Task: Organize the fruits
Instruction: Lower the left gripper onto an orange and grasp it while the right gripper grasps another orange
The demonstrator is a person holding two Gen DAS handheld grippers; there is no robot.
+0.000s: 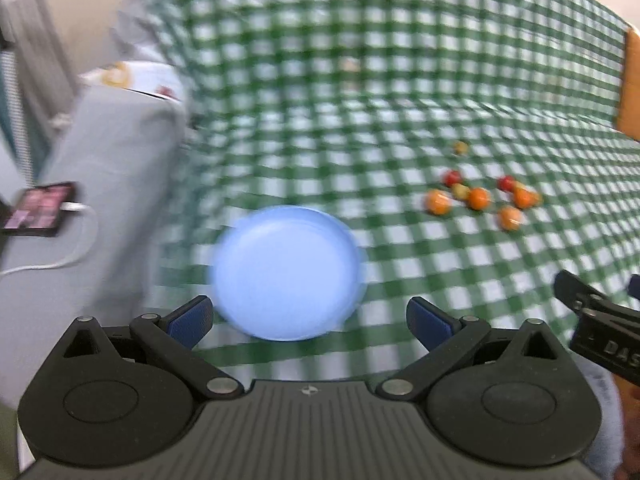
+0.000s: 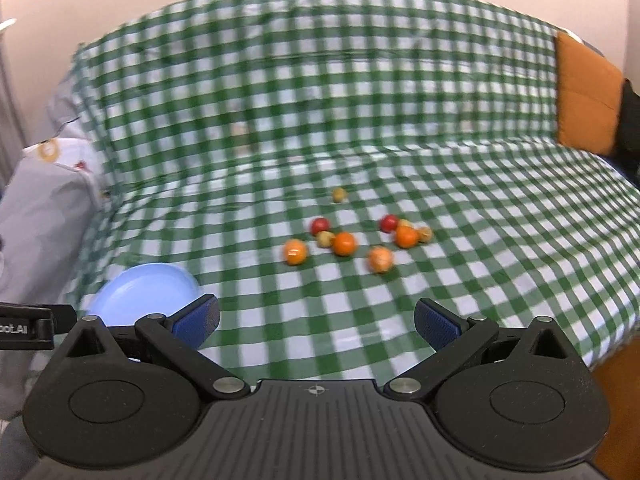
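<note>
Left wrist view first, and it's blurry: the left gripper (image 1: 308, 320) has its jaws spread wide with nothing between them, and the blue bowl (image 1: 286, 272) sits right ahead of its tips on the green checked cloth (image 1: 360, 80). That bowl looks empty, not 1 fruit inside as far as the blur lets me tell.

Over to the right wrist view: the right gripper (image 2: 316, 322) is released too, jaws apart and holding nothing. The fruits (image 2: 344, 243) lie in a loose cluster on the cloth, well apart from the bowl (image 2: 144, 294), off to its right and farther back. I count roughly 9 or 10, orange ones (image 2: 296, 252), red ones (image 2: 320, 225) and small yellowish ones (image 2: 339, 195), with that yellowish one sitting alone at the back of the group. Some touch each other; exact pairs are hard to call.

My read: this job has barely started. Nothing is sorted or gathered, all fruit is on the cloth, and every pick-and-drop into the bowl is left to do. The right gripper faces the cluster and looks best placed for the 1st grab.
</note>
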